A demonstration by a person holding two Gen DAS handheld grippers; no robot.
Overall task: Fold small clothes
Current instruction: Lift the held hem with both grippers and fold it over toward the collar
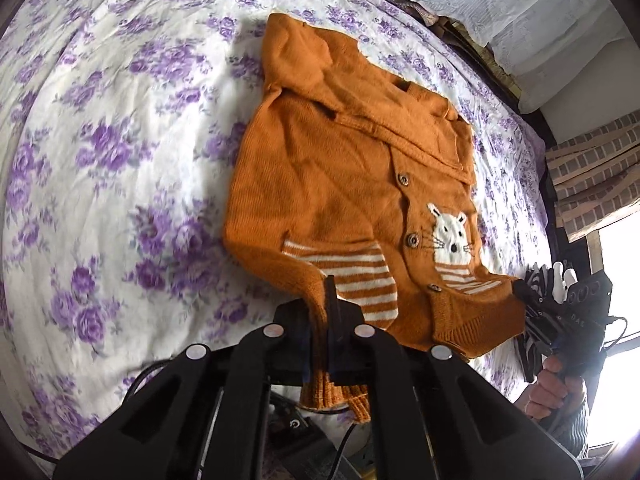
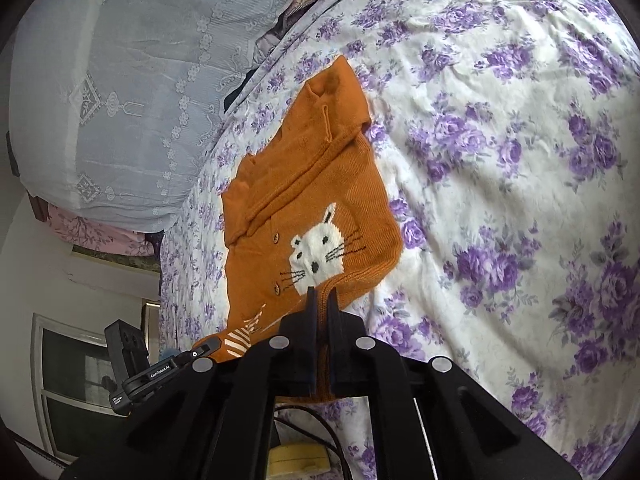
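Observation:
A small orange knit cardigan (image 1: 340, 168) with wooden buttons, a white cat face and striped pockets lies spread on the floral bed sheet (image 1: 120, 140), hood end farthest from me. My left gripper (image 1: 326, 300) is shut on one bottom corner of its ribbed hem, lifted slightly off the bed. In the right wrist view, my right gripper (image 2: 320, 304) is shut on the other bottom corner of the cardigan (image 2: 308, 200). That right gripper (image 1: 520, 292) also shows at the right edge of the left wrist view, held by a hand. The left gripper (image 2: 208, 346) shows low on the left in the right wrist view.
The purple-flowered sheet (image 2: 500, 160) covers the whole bed around the garment. A pale lace-covered bundle (image 2: 132, 80) lies along the far side. A window (image 1: 616, 272) and a checked curtain (image 1: 592, 176) stand beyond the bed's edge. Cables and a yellowish object (image 2: 296, 460) lie below the grippers.

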